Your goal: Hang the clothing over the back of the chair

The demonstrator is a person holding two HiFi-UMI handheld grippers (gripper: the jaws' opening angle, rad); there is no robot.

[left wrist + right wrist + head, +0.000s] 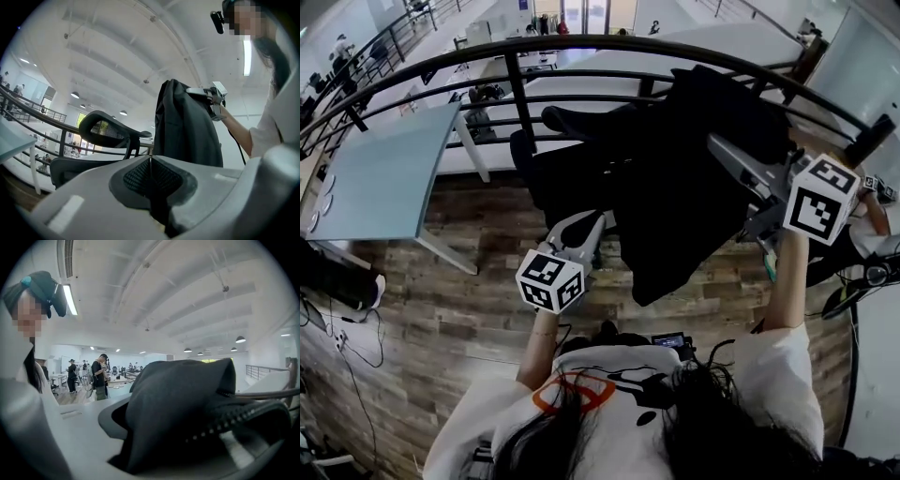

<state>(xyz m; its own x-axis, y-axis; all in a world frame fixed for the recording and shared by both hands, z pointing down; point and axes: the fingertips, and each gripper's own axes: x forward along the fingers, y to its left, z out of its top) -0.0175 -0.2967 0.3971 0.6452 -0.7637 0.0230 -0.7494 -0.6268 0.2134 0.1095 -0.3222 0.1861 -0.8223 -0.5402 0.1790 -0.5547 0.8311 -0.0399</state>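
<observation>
A black garment (684,187) hangs in the air from my right gripper (722,150), which is shut on its upper edge. In the right gripper view the dark cloth (183,390) bulges out between the jaws and hides them. The black office chair (567,155) stands just left of the hanging garment, in front of the railing. My left gripper (581,230) is lower, near the garment's left edge and apart from it. In the left gripper view its pads (161,180) meet with nothing between them, and beyond them are the chair's mesh back (105,127) and the garment (187,126).
A black curved railing (581,42) runs behind the chair. A glass-topped table (384,178) stands at the left on the wooden floor. Cables (356,328) lie by the left wall. Two people (99,376) stand far off in the right gripper view.
</observation>
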